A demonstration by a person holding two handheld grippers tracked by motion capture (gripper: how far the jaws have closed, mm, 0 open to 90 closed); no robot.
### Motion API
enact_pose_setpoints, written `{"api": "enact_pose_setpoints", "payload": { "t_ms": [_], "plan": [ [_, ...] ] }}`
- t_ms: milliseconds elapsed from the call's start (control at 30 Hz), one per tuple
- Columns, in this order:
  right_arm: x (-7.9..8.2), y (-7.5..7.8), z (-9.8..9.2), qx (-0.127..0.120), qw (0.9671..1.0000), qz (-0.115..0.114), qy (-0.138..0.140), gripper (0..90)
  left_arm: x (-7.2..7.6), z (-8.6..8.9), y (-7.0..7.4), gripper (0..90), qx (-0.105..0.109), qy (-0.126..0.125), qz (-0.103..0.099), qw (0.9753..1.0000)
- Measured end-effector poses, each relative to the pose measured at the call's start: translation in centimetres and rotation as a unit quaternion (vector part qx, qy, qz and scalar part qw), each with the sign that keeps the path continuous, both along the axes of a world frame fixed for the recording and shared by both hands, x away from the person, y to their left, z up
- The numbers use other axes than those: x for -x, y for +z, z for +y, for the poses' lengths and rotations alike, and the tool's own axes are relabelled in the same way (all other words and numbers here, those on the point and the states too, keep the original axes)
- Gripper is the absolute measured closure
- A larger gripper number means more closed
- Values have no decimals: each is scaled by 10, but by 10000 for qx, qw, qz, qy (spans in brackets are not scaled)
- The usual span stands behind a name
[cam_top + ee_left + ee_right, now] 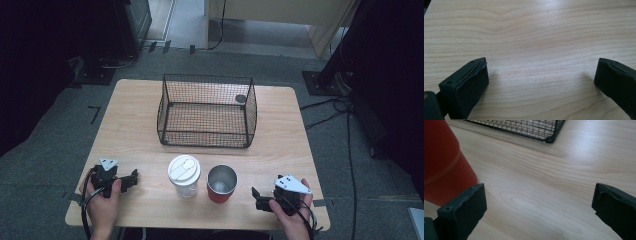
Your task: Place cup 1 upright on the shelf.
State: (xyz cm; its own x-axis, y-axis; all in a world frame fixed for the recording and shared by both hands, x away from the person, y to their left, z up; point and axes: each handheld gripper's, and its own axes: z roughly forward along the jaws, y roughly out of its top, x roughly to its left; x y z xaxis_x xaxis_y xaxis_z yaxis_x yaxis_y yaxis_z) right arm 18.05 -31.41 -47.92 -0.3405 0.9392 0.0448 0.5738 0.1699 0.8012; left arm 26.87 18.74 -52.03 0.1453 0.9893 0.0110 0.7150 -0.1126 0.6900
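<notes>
Grey carpet surrounds the pale wooden desk [135,120] where I sit, both forearms coming in from its near edge. My left tool [131,178] rests low at the near left of the desk, jaws spread wide with bare wood grain between them in the left gripper view [541,75]; it holds nothing and touches nothing but the desk. My right tool [256,196] sits at the near right, its jaws likewise spread and empty [539,202], pointing inward toward the middle. Just beside the right tool, on its inner side, stands the red cup [221,184], upright, its open mouth showing a silvery inside; in the right gripper view its red wall [441,160] looms close by one jaw, and I cannot tell whether the two touch. Next to it, toward my left tool, stands the clear cup [184,176] with a white lid, upright, the two cups just beside each other; I cannot tell whether they touch. That lidded cup is near my left tool but apart from it. Beyond both cups, at the middle of the desk, sits the black wire basket [250,107], open at the top, well apart from both tools; its near corner [549,138] shows in the right gripper view.
</notes>
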Motion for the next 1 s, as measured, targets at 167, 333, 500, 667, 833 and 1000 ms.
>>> {"api": "enact_pose_setpoints", "payload": {
  "t_ms": [167, 333, 500, 667, 833, 1000],
  "plan": [
    [1, 2, 10, -46, 9999, -40, 141, 0, 0, 0, 0, 0, 1, 0, 0, 10000],
    [3, 6, 19, -162, 9994, -58, 308, 0, 0, 0, 0, 0, 0, -1, 1, 10000],
    [6, 8, 27, -185, 9988, -95, 432, 0, 0, 0, 0, 0, -1, 1, 0, 10000],
    [8, 11, 38, -271, 9977, -126, 612, 0, 0, 0, 0, 0, 0, -1, 0, 10000],
    [10, 14, 48, -314, 9958, -134, 852, 0, 0, 0, 0, 0, -1, 0, 0, 10000],
    [12, 15, 58, -351, 9939, -147, 1039, 0, 0, 0, 0, 0, -2, 0, 0, 10000]
  ]
}}
